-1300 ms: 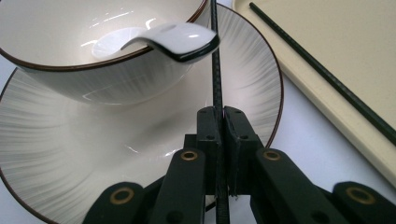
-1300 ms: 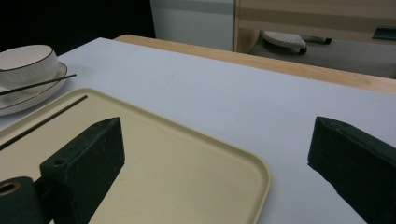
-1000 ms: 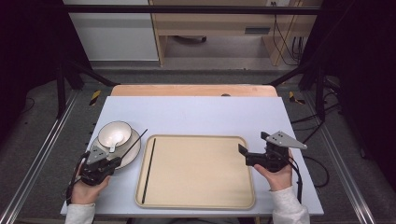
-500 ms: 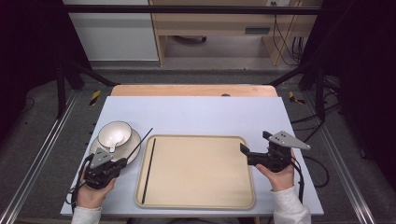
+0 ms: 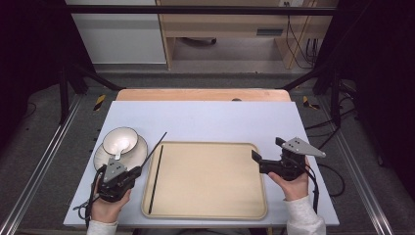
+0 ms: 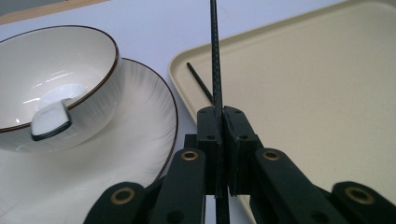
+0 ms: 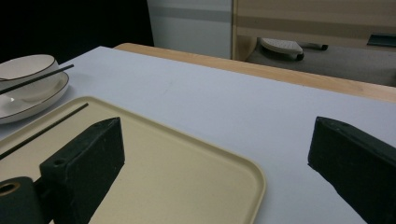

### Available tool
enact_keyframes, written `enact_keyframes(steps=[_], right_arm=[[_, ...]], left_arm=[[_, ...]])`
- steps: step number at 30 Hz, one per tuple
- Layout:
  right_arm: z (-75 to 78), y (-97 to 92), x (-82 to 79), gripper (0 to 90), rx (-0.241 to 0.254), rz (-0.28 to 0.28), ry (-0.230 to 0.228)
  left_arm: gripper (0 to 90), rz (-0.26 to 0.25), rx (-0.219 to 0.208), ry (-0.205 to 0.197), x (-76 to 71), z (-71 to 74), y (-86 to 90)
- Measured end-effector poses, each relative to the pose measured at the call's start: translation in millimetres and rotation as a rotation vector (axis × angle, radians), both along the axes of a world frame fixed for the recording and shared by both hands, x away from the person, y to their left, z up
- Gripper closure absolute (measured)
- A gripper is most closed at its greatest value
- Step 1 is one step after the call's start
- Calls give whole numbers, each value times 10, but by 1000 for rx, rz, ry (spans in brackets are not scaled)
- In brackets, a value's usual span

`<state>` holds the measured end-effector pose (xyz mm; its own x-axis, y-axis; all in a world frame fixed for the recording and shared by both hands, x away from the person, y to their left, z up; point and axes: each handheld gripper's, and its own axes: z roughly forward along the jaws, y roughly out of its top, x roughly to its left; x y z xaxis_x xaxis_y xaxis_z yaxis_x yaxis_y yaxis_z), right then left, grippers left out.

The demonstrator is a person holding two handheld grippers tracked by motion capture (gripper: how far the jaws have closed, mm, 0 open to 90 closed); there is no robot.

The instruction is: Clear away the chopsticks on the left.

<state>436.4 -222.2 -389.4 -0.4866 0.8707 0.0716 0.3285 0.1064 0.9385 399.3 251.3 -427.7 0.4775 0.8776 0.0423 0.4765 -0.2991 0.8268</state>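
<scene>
Left hand-held gripper lifted one chopstick; another lies in tray

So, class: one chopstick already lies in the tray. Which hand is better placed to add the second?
Left. Its tool is shut on the second chopstick, beside the tray; the right tool is open.

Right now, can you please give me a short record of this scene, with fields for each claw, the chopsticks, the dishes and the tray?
left claw: shut on a black chopstick, held beside the plate
right claw: open, holding nothing, at the tray's right edge
second chopstick: lying in the tray along its left side
tray: beige, in the middle of the table
bowl: white, standing on the plate
spoon: white, lying in the bowl
</scene>
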Motion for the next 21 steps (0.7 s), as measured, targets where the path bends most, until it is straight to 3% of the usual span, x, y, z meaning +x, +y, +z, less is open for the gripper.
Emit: enact_keyframes(steps=[9,17,21], right_arm=[[24,-13,-16,38,7,-4,-8],[38,-20,-29,38,12,-7,-12],[40,-32,-30,38,18,-6,-12]], left_arm=[[856,24,-32,-28,-79,-10,-201],[856,95,-84,-47,-143,-25,-383],[856,125,-87,-56,-167,-9,-472]])
